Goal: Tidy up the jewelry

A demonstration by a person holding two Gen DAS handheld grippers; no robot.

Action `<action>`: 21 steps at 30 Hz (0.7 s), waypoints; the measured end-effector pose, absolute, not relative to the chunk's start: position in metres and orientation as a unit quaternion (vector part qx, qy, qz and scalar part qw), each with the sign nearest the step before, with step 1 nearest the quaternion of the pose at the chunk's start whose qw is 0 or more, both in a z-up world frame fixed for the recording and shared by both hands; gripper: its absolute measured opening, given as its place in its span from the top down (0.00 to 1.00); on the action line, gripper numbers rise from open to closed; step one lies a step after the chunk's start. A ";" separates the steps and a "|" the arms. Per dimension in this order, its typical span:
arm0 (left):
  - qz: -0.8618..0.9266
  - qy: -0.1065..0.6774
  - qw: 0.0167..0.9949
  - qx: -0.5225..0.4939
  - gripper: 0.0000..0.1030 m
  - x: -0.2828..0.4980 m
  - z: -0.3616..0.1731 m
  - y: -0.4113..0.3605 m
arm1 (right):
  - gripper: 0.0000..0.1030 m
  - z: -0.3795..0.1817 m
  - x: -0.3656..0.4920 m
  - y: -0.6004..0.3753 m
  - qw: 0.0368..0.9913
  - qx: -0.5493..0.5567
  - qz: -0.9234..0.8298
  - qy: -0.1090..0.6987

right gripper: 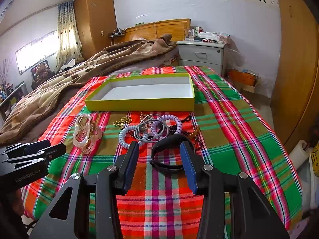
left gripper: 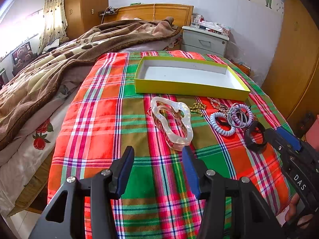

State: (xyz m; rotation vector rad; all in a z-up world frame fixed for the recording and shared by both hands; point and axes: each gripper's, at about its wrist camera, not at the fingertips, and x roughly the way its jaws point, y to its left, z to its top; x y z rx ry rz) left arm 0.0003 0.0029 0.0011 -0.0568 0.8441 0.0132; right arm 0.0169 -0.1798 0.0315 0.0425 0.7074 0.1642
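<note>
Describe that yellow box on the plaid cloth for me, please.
The shallow rectangular yellow cardboard box lies flat and lidless on the red-and-green plaid cloth, at its far end. Its outer walls are yellow-green and its inside is white, with no contents showing. It sits just beyond the pile of hair ties and chains, and neither hand-held gripper touches it.

left wrist: low, angled down | right wrist: likewise | shared: yellow box [left gripper: 189,88]

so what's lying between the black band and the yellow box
In the right wrist view, a heap of coil hair ties, grey loops and beads lies between the black band and the yellow box.
</note>
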 end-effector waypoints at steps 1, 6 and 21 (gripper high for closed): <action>0.007 0.410 0.912 -0.028 0.50 0.000 0.001 0.004 | 0.57 0.031 0.017 -0.180 0.935 0.021 0.081 0.346; 0.007 0.411 0.911 -0.030 0.50 0.000 0.001 0.004 | 0.57 0.031 0.016 -0.180 0.935 0.021 0.080 0.346; 0.010 0.411 0.911 -0.028 0.50 0.001 0.002 0.005 | 0.57 0.031 0.016 -0.180 0.935 0.022 0.080 0.345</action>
